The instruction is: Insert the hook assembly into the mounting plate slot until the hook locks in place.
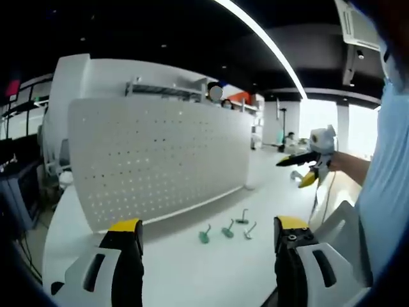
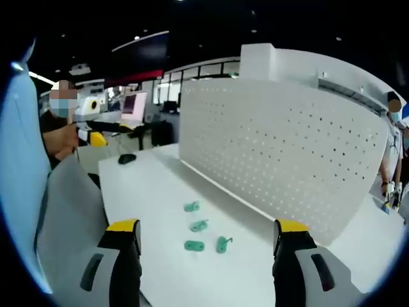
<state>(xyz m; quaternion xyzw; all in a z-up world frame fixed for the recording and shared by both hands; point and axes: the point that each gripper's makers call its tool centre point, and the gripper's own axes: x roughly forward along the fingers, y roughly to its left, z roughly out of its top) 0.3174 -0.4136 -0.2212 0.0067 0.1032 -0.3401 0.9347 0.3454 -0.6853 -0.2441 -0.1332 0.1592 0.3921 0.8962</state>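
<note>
We cannot make out the hooks' shapes, yet we count four green hooks (image 2: pixel 192 206) (image 1: pixel 204 235) lying on the white table (image 2: pixel 147 192) before the upright pegboard (image 2: pixel 281 153), both the left gripper (image 1: pixel 208 238) and right gripper (image 2: pixel 208 238) spread wide, grasping nothing.

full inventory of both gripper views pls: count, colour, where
pegboard: 1, white, perforated, upright on the table behind the hooks
hooks: 4, green bases, lying loose on the table in front of the pegboard
table: 1, white
dark small object: 1, black, far end of the table in the right gripper view
left gripper: yellow-tipped jaws apart, nothing between
right gripper: yellow-tipped jaws apart, nothing between
</note>
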